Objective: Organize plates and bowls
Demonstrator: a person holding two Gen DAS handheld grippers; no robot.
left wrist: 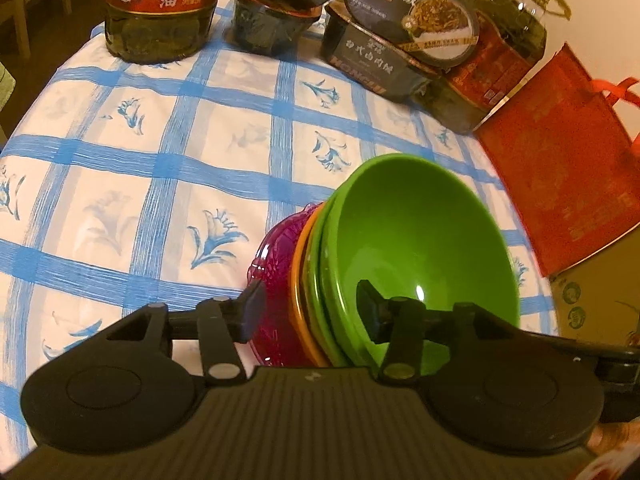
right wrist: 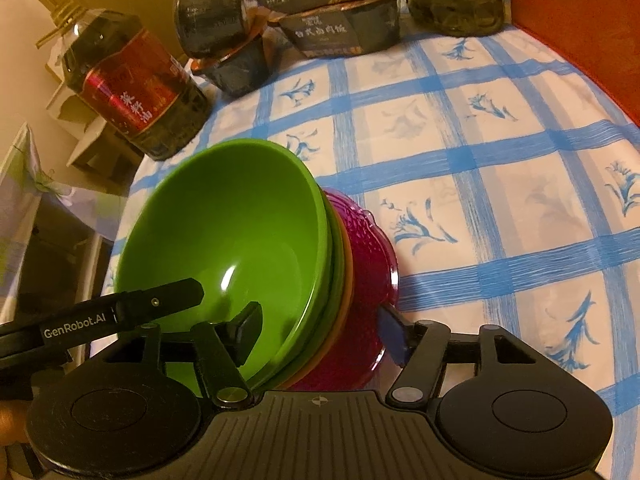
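1. Two fisheye views showed one nested stack of dishes on a table with a blue-checked cloth [left wrist: 168, 128]. In the left wrist view, the stack sat near the table's right edge, close under the camera: a green bowl [left wrist: 420, 236] uppermost, a second green rim, an orange rim and a dark pink patterned plate [left wrist: 276, 272] outermost. The left gripper [left wrist: 308, 312] straddled the near rims, one finger outside the pink plate and one inside the green bowl. Its jaws stood partly apart, the pads not plainly pressing.

2. Oil bottles [left wrist: 160, 12], boxed meals [left wrist: 400, 40] and a red bag [left wrist: 560, 168] stood well apart at the far side.

3. In the right wrist view, the same stack lay left of centre near the cloth's left edge, with the green bowl [right wrist: 232, 232] mouth-up and tilted and the pink plate [right wrist: 368, 248] beneath. The right gripper [right wrist: 320, 328] bracketed the near rims with a clear gap at each pad, so it held nothing. The left gripper's finger [right wrist: 160, 300] reached in from the left over the bowl.

4. Judged by the glossy sheen and thin walls, these looked like light, stiff, slippery plastic, unlikely to break. A pinch across a rim edge seemed the best hold; nested pieces could slide apart.
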